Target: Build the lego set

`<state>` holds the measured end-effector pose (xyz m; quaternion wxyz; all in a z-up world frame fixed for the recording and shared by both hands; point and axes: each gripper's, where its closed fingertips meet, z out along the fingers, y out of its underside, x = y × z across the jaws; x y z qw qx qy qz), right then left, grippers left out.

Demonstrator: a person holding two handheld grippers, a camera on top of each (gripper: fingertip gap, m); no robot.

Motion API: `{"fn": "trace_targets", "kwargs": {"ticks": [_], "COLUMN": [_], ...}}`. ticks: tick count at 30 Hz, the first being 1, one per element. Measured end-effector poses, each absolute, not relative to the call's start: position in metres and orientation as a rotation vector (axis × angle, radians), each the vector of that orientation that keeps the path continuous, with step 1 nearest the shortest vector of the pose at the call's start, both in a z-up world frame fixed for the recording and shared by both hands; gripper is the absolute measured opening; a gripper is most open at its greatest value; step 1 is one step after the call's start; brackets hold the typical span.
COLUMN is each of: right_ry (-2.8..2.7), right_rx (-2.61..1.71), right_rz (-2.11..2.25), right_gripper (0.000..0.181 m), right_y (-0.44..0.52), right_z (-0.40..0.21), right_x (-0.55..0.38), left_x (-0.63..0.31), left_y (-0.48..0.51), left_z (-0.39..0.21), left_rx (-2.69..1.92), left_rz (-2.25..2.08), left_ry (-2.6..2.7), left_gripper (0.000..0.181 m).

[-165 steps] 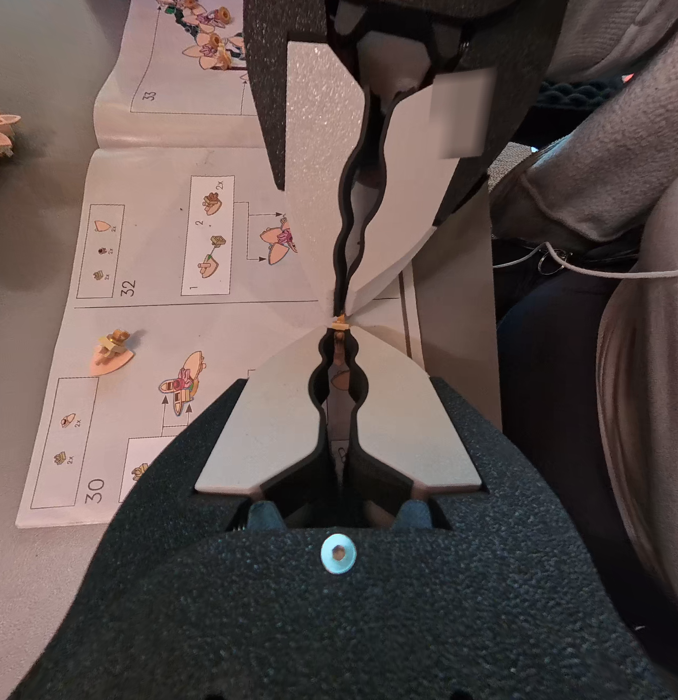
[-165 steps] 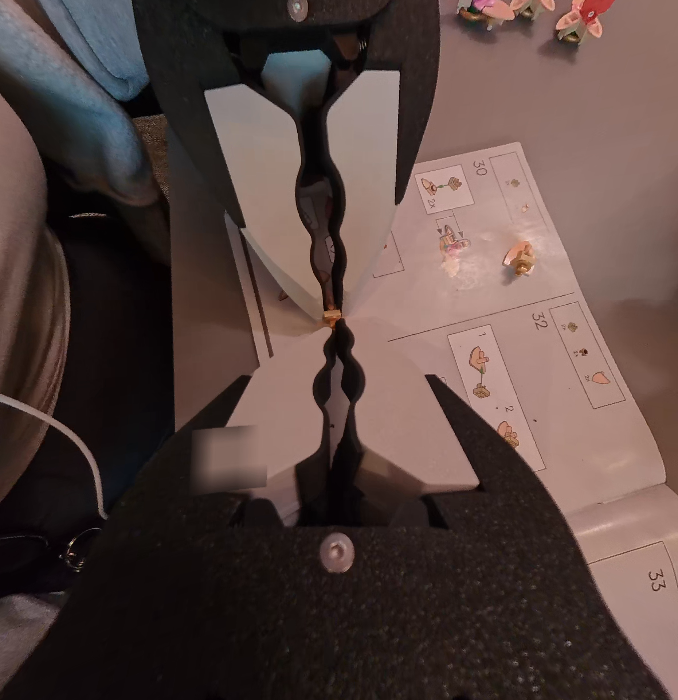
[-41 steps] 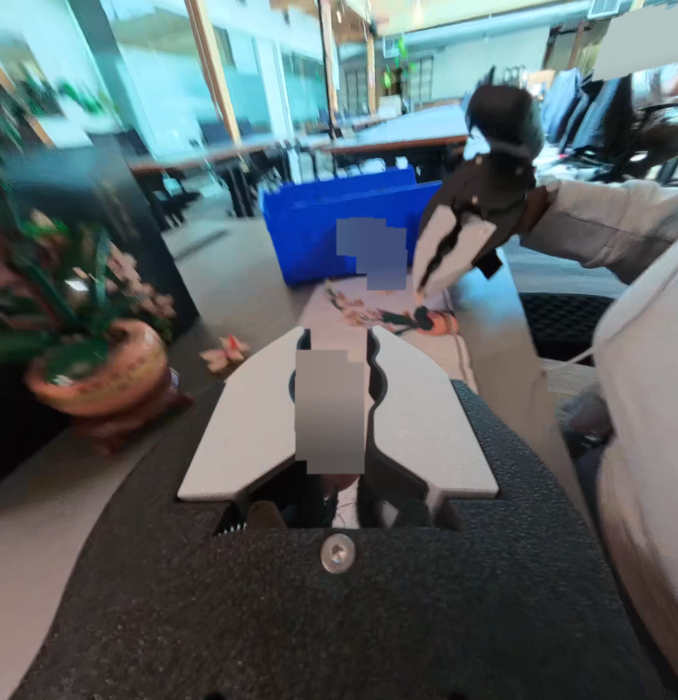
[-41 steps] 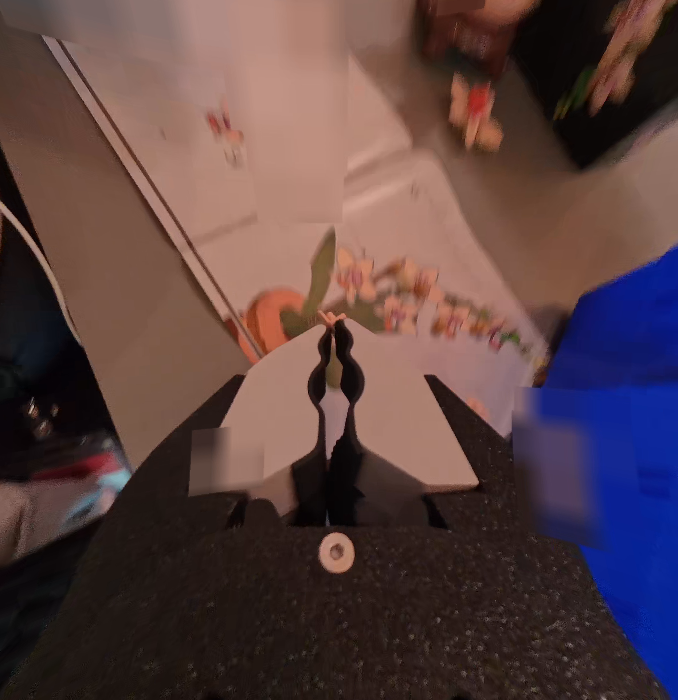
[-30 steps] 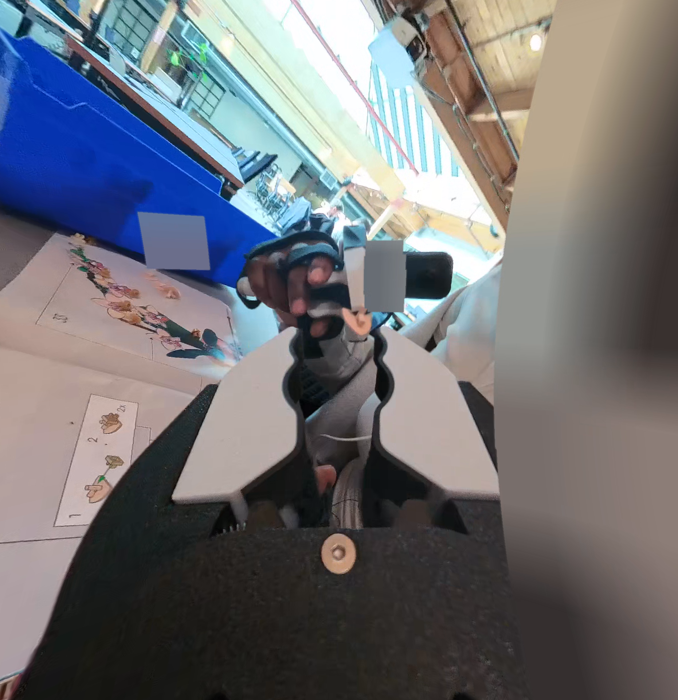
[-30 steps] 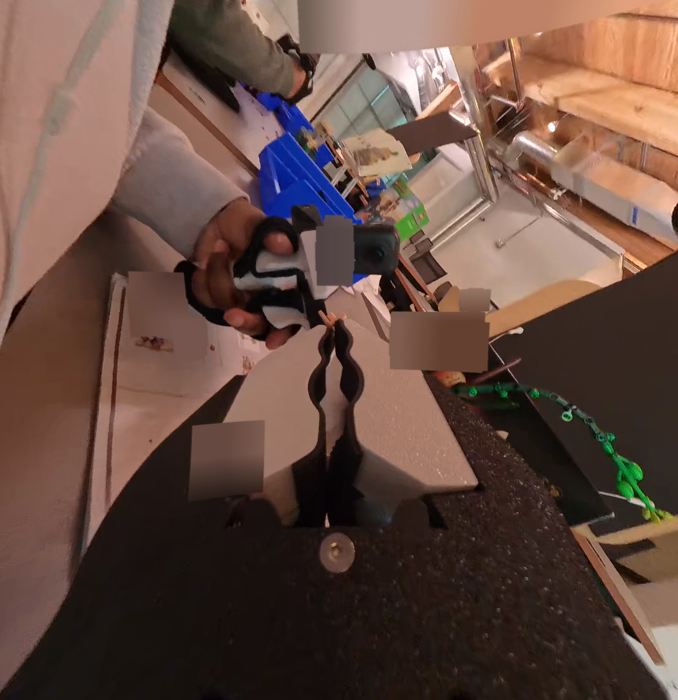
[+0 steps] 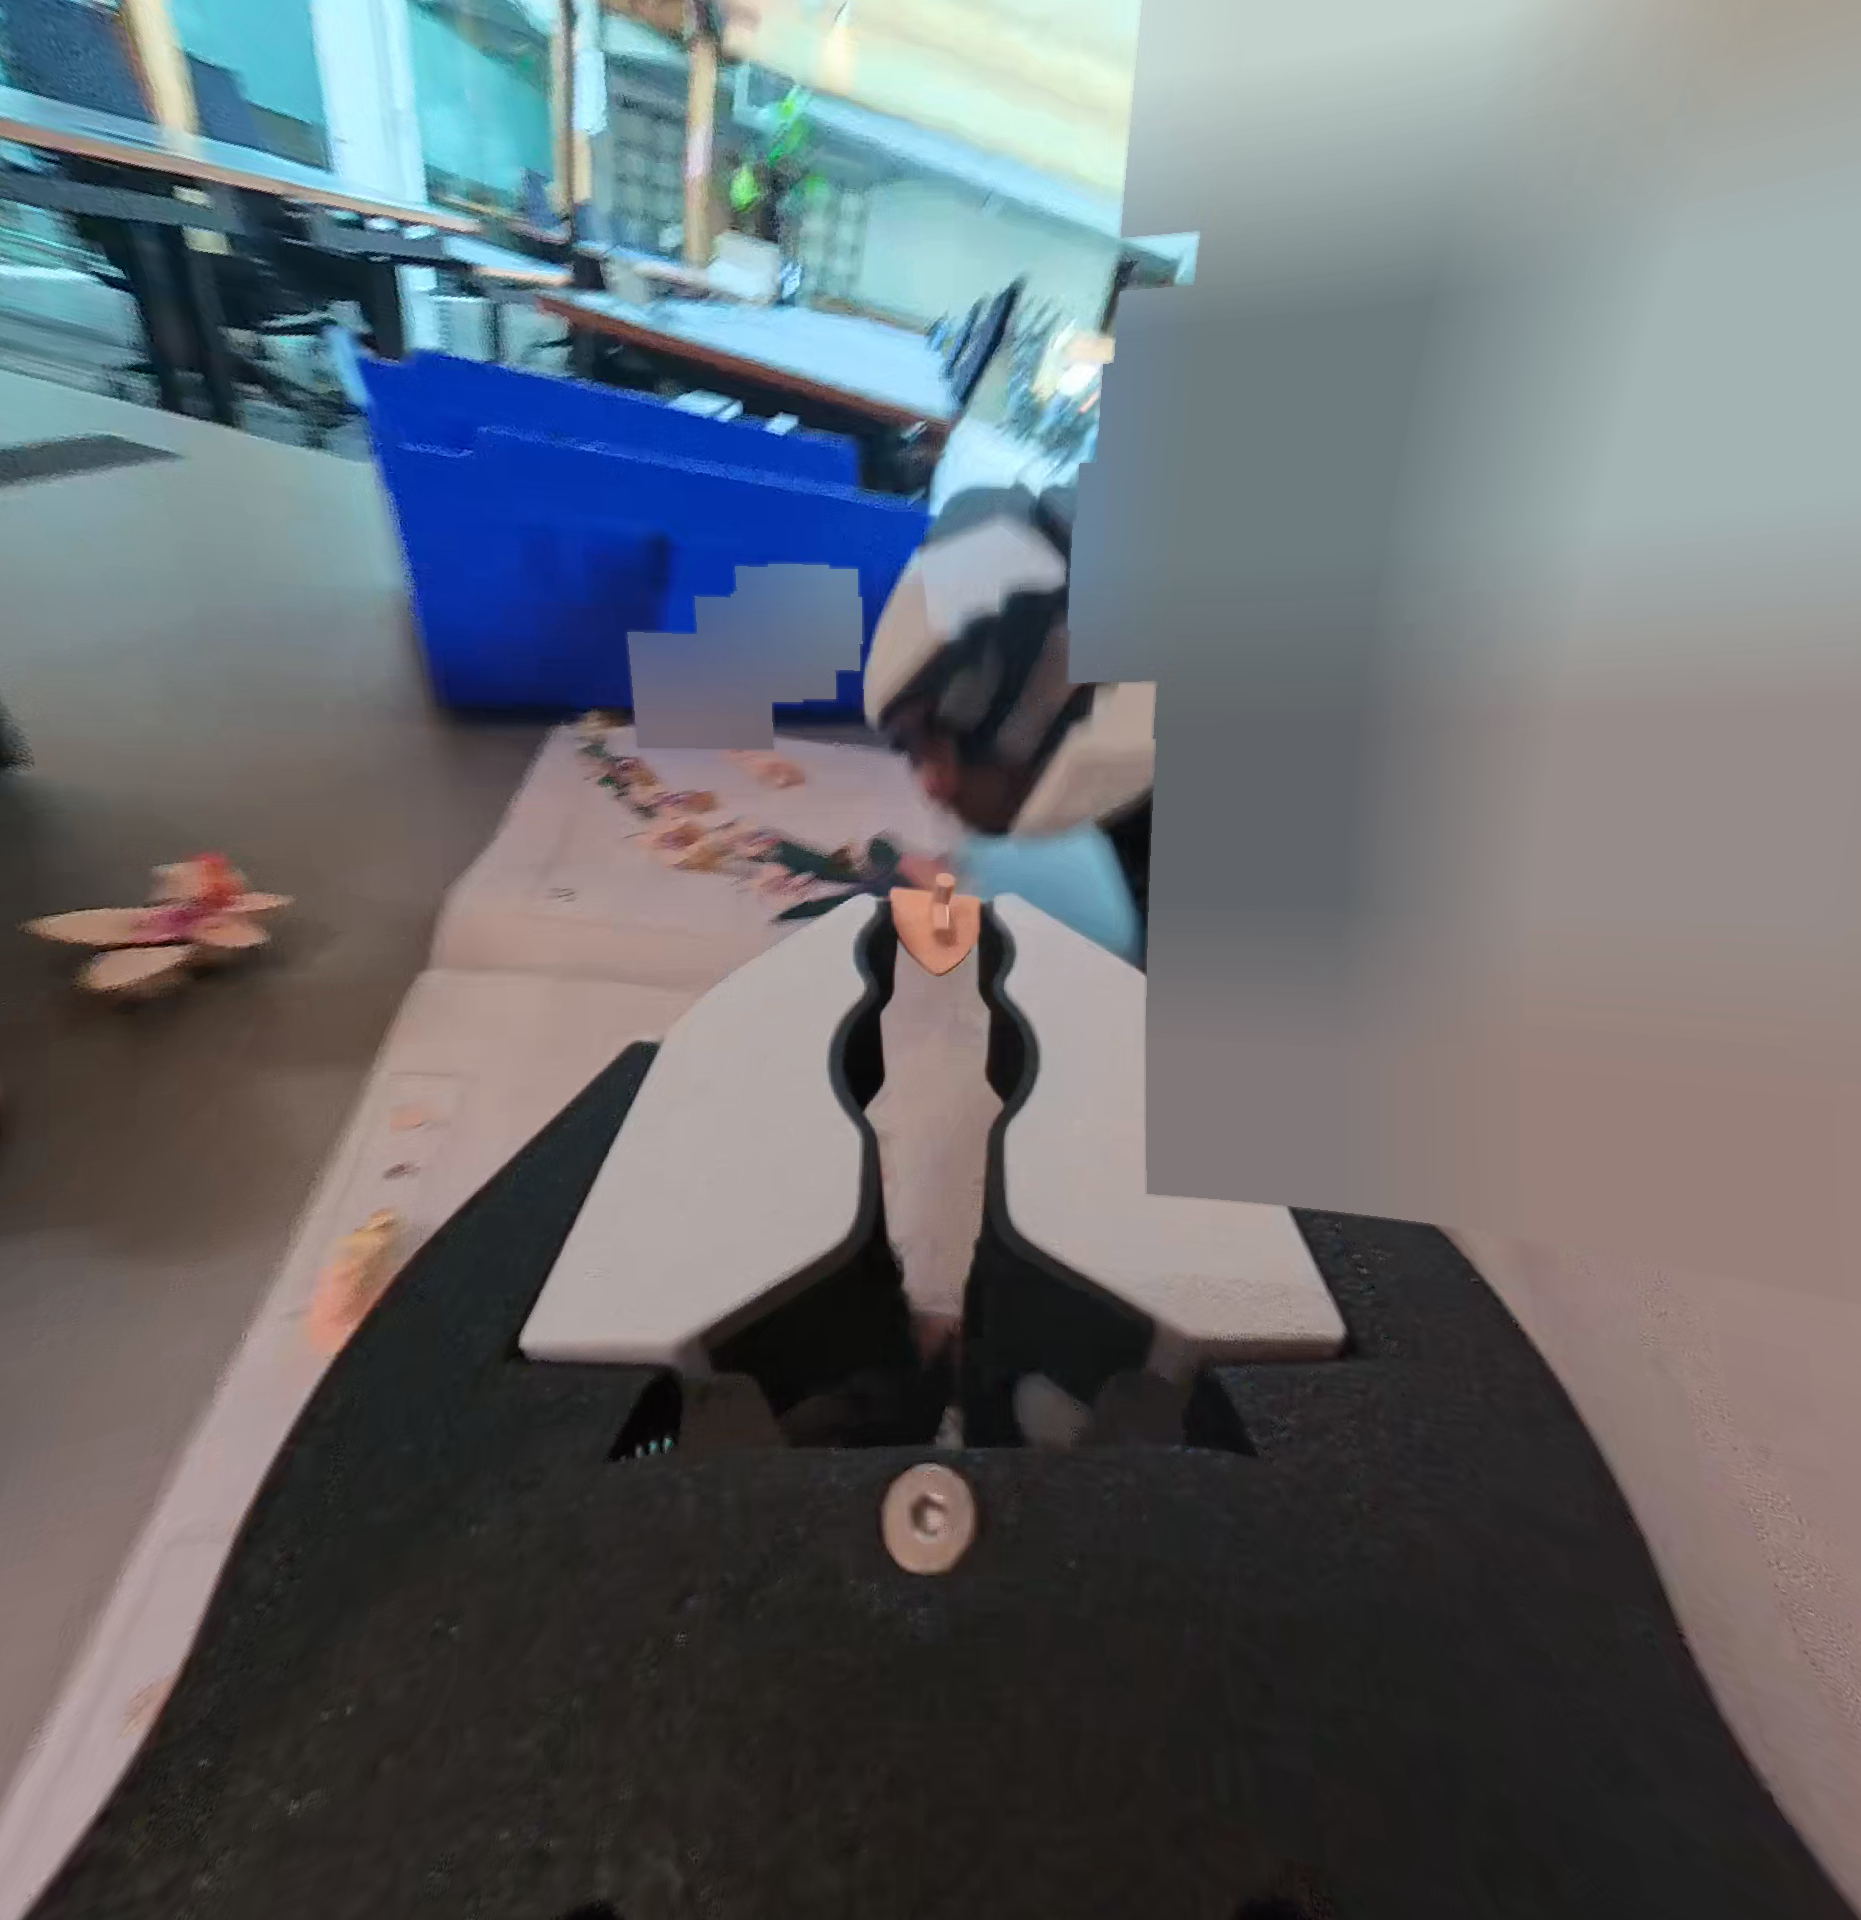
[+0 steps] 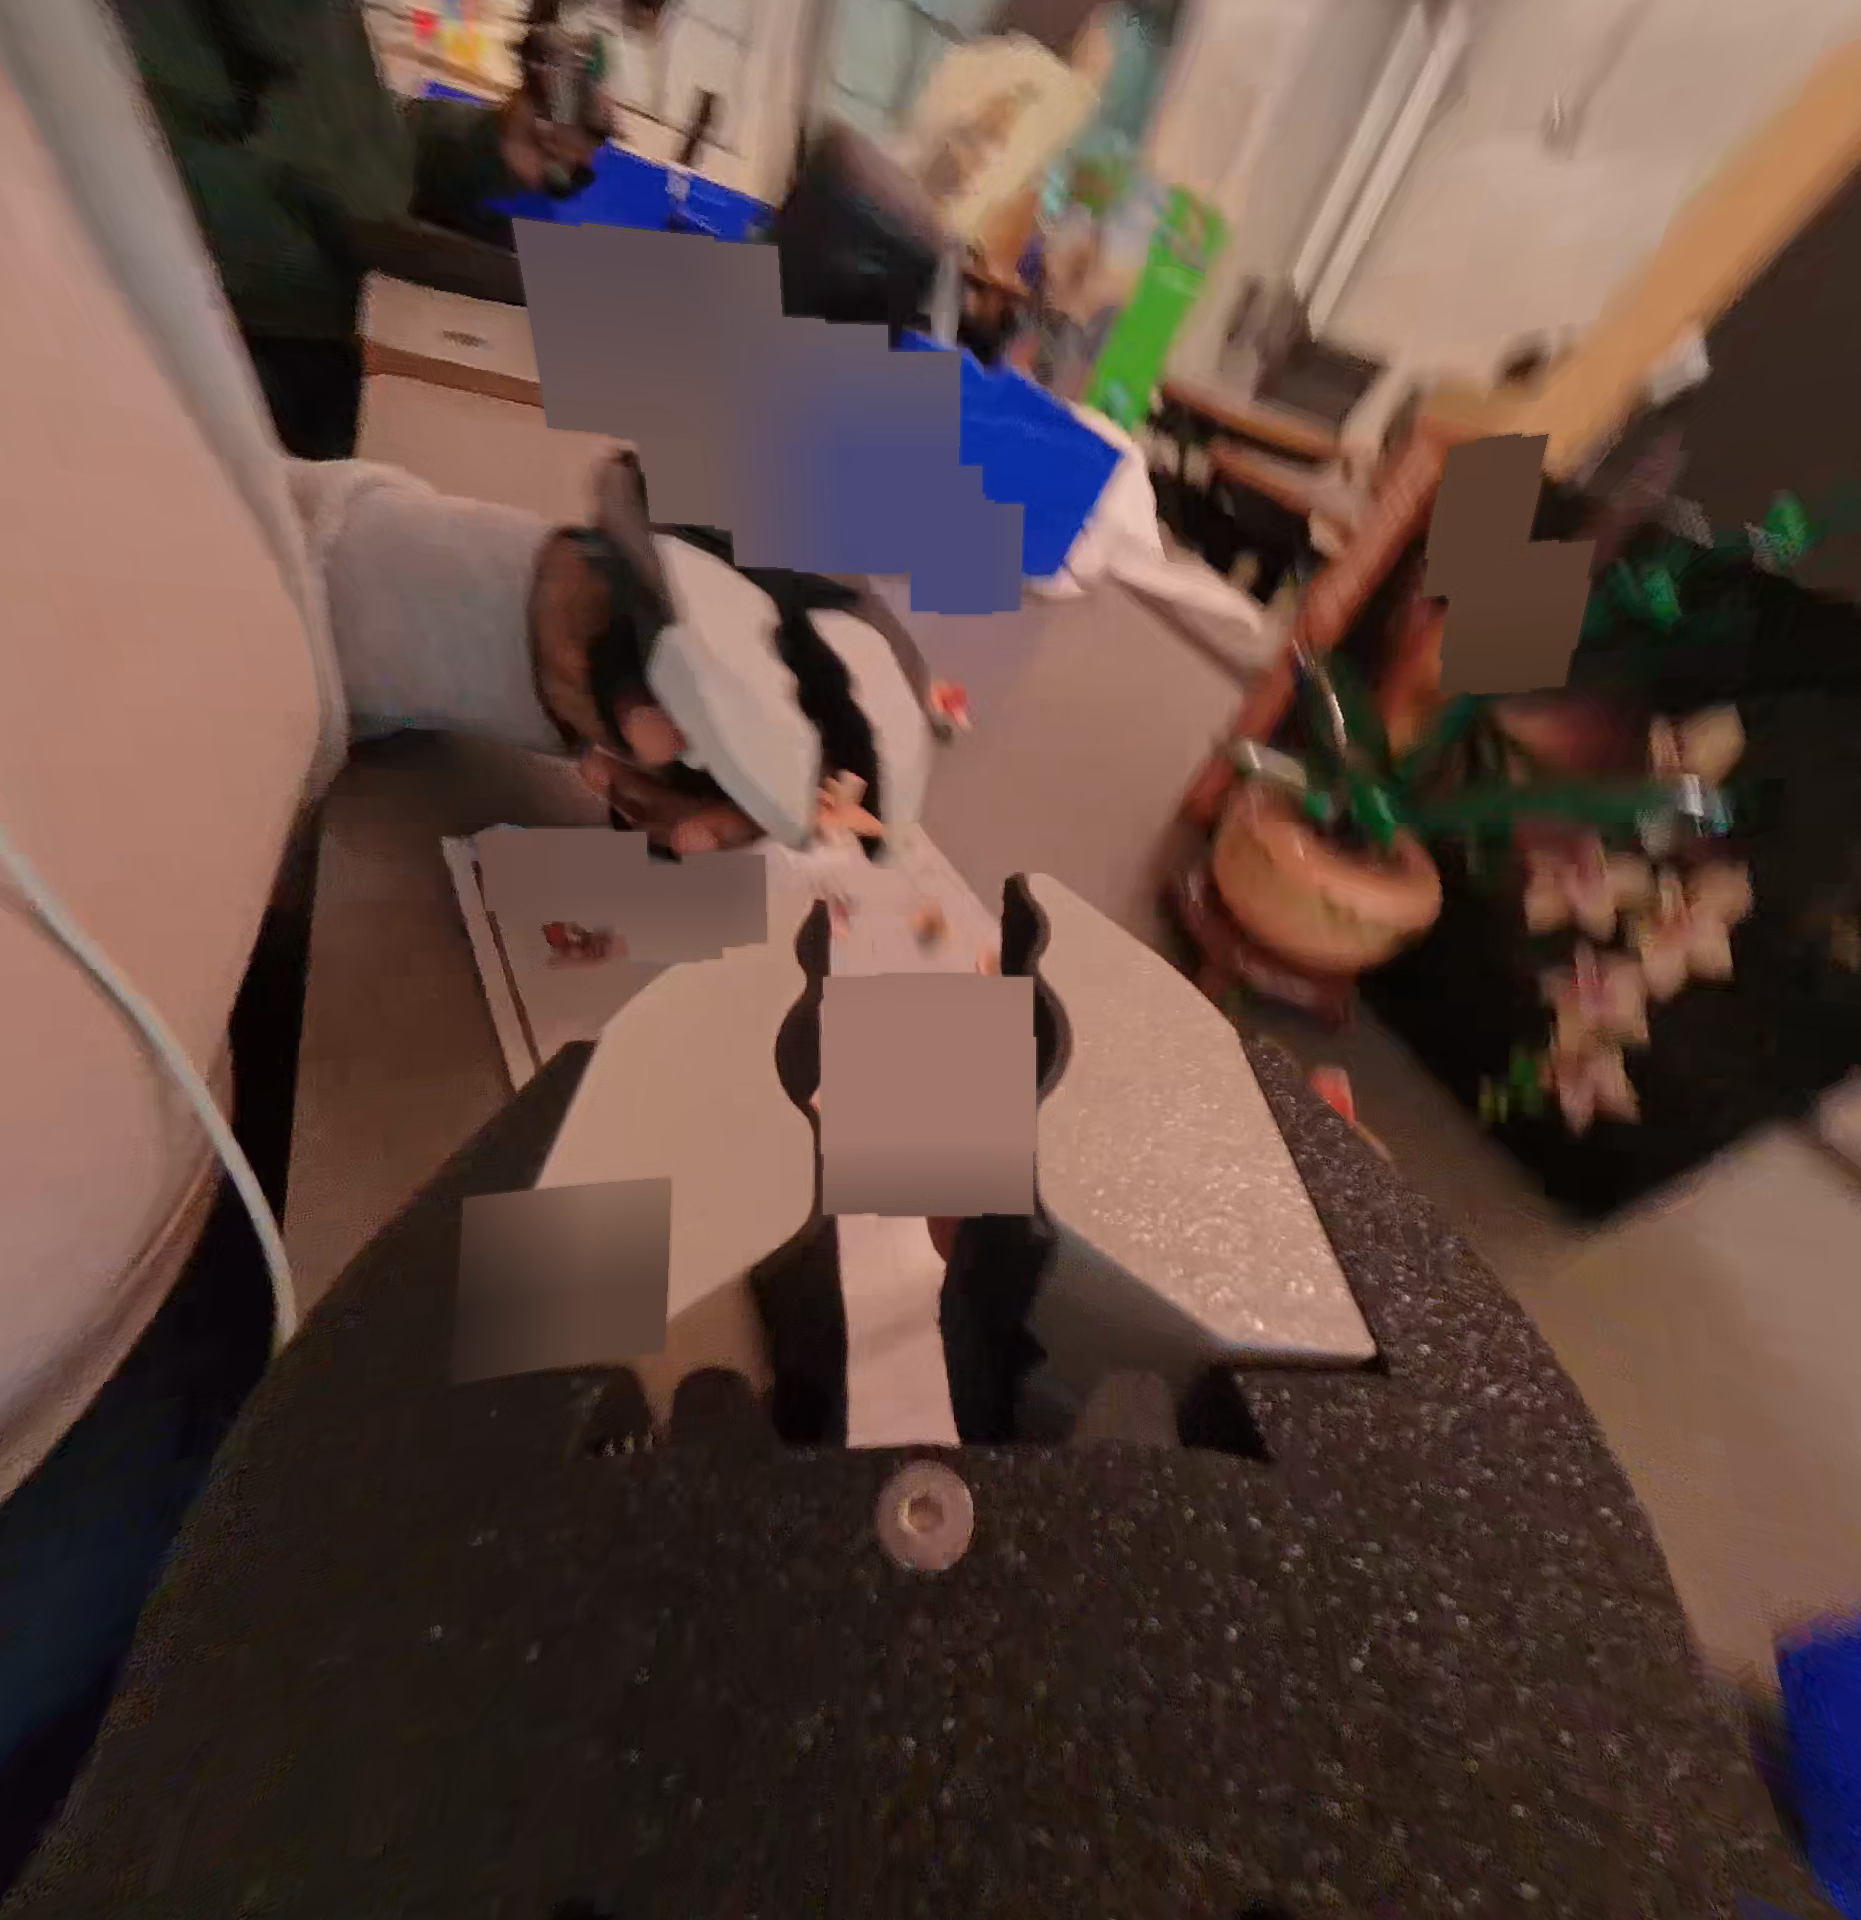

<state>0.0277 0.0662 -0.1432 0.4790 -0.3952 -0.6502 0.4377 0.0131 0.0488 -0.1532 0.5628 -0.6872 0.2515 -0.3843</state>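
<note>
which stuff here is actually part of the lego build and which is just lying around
Part of the job: peach petal piece, pinched in the left tongs; open right tongs; instruction booklet; loose built flower; potted flower model.

Just lying about: blue bin; desks in the background.

Booklet on table; bin behind booklet; flower piece left of booklet.

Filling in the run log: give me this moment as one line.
left gripper: shut on peach petal piece | right gripper: open, empty | instruction booklet on table
</note>
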Motion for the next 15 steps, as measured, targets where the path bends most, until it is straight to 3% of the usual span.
{"fn": "trace_targets", "kwargs": {"ticks": [1,3,6,15], "right_ry": [-1.577,-1.607,-1.870,-2.226], "right_rx": [-1.095,-1.366,-1.598,-1.533], "right_rz": [1.049,0.883,0.691,0.545], "right_gripper": [0.028,0.002,0.003,0.012], "right_y": [0.086,0.132,0.161,0.180], "right_z": [-0.150,-0.173,-0.208,-0.241], "right_x": [0.038,0.064,0.096,0.078], "left_x": [0.008,0.006,0.003,0.007], "left_y": [0.050,0.049,0.051,0.048], "left_z": [-0.160,-0.159,-0.160,-0.161], "left_rx": [-1.640,-1.627,-1.648,-1.646], "left_rz": [-0.814,-0.777,-0.773,-0.814], "left_ry": [0.622,0.636,0.617,0.644], "left_gripper": [0.014,0.015,0.015,0.015]}}
